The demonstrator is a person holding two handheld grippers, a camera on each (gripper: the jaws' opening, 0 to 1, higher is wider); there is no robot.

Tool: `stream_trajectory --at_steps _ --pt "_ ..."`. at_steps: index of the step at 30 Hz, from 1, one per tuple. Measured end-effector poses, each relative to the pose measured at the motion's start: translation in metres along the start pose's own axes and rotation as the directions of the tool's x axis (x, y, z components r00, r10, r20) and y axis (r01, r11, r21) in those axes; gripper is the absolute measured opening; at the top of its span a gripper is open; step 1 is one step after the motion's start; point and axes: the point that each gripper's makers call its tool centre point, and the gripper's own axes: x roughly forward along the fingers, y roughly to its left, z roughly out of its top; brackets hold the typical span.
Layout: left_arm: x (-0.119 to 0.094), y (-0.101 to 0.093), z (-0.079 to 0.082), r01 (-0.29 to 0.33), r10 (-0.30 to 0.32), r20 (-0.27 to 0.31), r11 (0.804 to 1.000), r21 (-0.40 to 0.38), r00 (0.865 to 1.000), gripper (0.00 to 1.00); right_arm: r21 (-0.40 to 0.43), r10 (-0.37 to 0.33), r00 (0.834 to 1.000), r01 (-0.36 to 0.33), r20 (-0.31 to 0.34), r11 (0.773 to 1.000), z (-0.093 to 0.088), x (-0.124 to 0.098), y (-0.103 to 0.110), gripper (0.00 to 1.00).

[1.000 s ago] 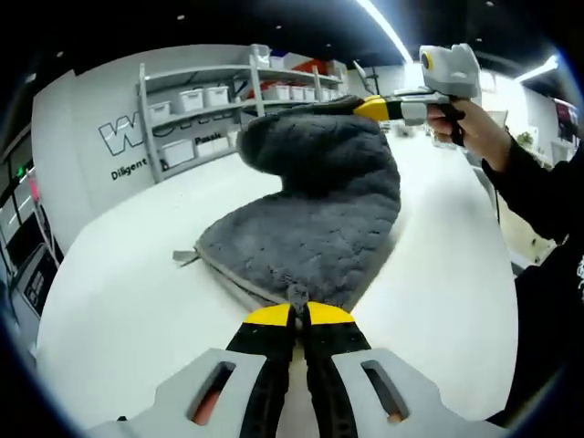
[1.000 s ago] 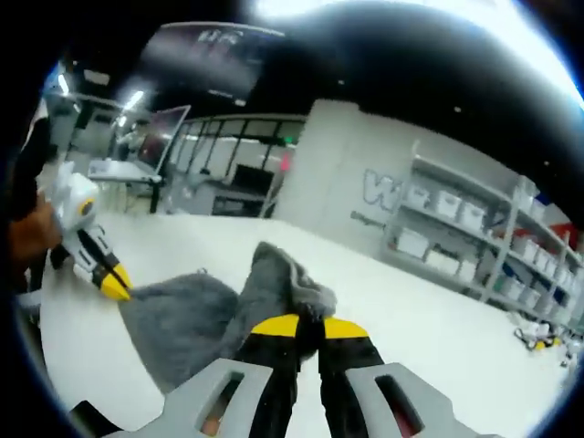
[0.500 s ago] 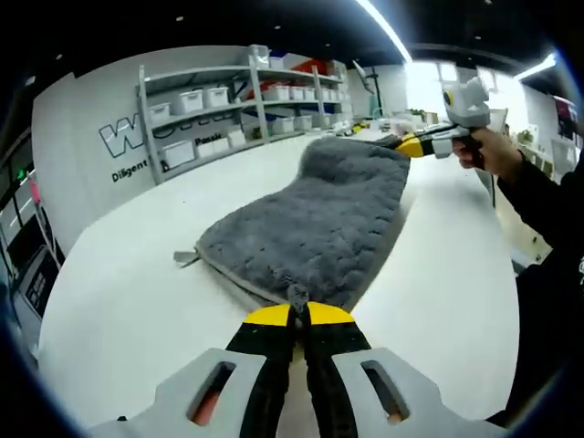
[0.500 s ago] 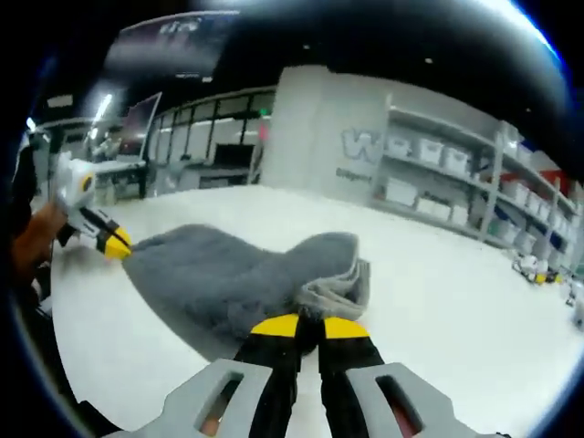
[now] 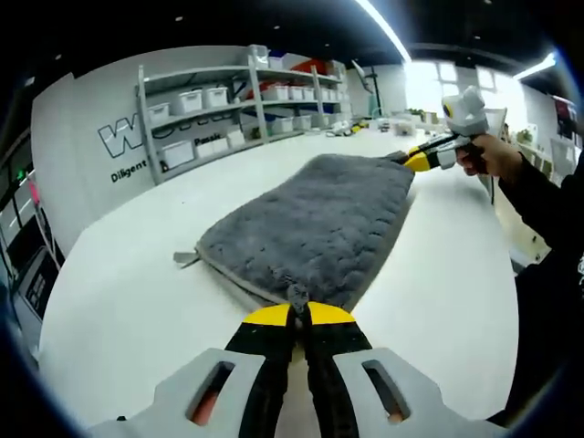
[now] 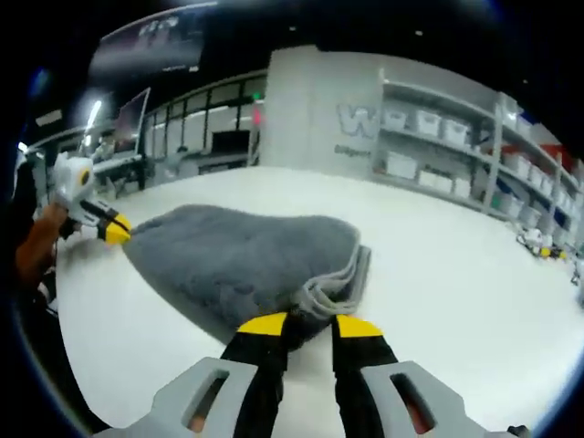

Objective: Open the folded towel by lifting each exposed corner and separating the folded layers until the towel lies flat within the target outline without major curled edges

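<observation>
Towel (image 5: 315, 224) down on the white table (image 5: 128, 274), grey and plush, stretched out between the two grippers. Left gripper (image 5: 299, 315) has its yellow-tipped jaws pressed together on the near edge, a small tab of the hem pinched between them. Over in the right gripper view, the right gripper (image 6: 308, 326) has its jaws parted now, yellow tips standing either side of the far corner, nothing clamped; the towel's stacked edges (image 6: 342, 274) lie just ahead of the tips, touching or nearly so.

My read: one unfolding pass has been laid out and the corner let go, but the job isn't finished. Those bundled edges at the right gripper's end look like several layers, so the towel seems folded at least once more. No target outline can be made out on the table.

Next move, I'd say, calls for picking out only the topmost layer at that corner, closing on it cleanly, and lifting it away while the left gripper anchors the near edge. Grabbing two layers at once is the risk.
</observation>
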Motion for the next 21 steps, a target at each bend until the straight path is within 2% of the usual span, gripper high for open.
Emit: stream_trajectory --at_steps 2,6,11,12,15,17,19,20,21 --pt "-0.004 0.001 0.003 -0.005 0.005 0.008 1.0 0.001 1.0 0.08 -0.012 -0.014 1.0 0.014 -0.003 1.0 0.001 -0.003 -0.003 0.34" --pt "-0.014 0.012 0.01 -0.05 0.049 0.032 0.999 0.013 0.998 0.18 0.025 0.01 1.0 -0.01 0.017 1.0 0.011 -0.006 -0.002 0.41" --pt "-0.014 0.015 0.009 -0.06 0.059 0.031 0.998 0.027 0.998 0.24 0.011 0.033 0.999 -0.033 0.023 0.999 0.025 -0.003 0.0 0.32" --pt "-0.012 0.015 0.007 -0.06 0.059 0.017 0.998 0.036 0.998 0.24 0.009 0.037 0.999 -0.037 0.013 0.999 0.024 -0.001 0.001 0.3" --pt "-0.009 0.013 0.002 -0.046 0.047 -0.01 0.998 0.047 0.999 0.23 0.001 0.046 0.994 -0.046 -0.096 0.999 0.006 0.003 -0.002 0.28" --pt "-0.009 0.013 0.002 -0.042 0.042 -0.016 0.999 0.032 0.999 0.21 0.022 0.072 0.992 -0.07 -0.106 0.997 0.002 0.006 0.0 0.24" --pt "-0.009 0.008 -0.002 -0.004 0.003 -0.044 1.0 -0.022 0.999 0.13 0.041 0.083 0.991 -0.079 -0.106 0.996 0.001 0.01 -0.001 0.22" --pt "-0.007 0.008 -0.002 -0.004 0.003 -0.043 1.0 -0.015 0.999 0.09 0.043 0.083 0.99 -0.078 -0.115 0.996 -0.001 0.013 0.0 0.22" --pt "-0.005 0.006 -0.002 -0.001 0.0 -0.051 1.0 -0.015 0.999 0.07 0.016 0.062 0.985 -0.06 -0.158 0.998 -0.008 0.015 -0.004 0.21"
